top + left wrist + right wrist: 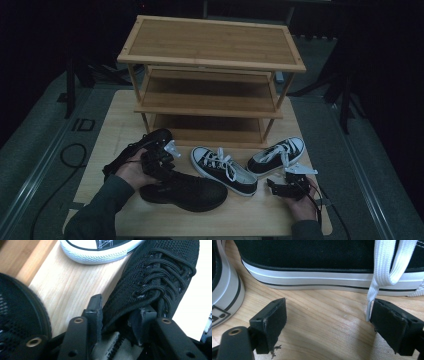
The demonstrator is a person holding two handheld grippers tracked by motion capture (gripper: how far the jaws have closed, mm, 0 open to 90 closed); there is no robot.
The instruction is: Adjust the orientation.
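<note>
Two black knit shoes lie at the table's front left. My left gripper (161, 159) sits at the heel end of the nearer black shoe (185, 190). In the left gripper view, my left gripper (120, 306) is shut on this black shoe (155, 277), one jaw outside its collar and the other inside the opening. The other black shoe (135, 150) lies just behind it. My right gripper (280, 185) rests open on the table in front of the right canvas sneaker (277, 155). In the right gripper view, my right gripper (328, 307) has bare wood between its jaws and a white lace (384, 265) hanging by one of them.
A three-shelf bamboo rack (210, 45) stands at the back of the wooden table (110, 125). A second black-and-white sneaker (222, 170) lies between the black shoe and the right one. Dark floor and cables surround the table.
</note>
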